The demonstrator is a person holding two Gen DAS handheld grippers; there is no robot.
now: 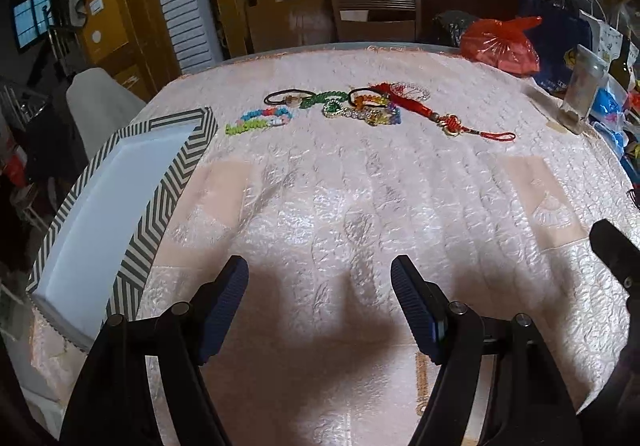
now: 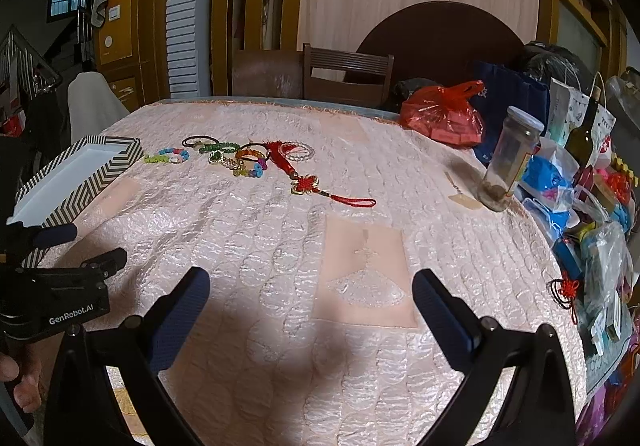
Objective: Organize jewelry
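Both claws gape empty; red tassel charm [image 2: 312, 175] lies diagonally, loop end pointing right.

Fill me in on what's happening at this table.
A person holds a two-finger tool in each hand to sort jewelry, and nothing is picked up yet. The left tool and right tool both hover open over the pink tablecloth. The beaded bracelets, hair ties and red tassel charm lie in a cluster at the far side. The chevron-patterned box, white inside, sits to the left with nothing visible in it.
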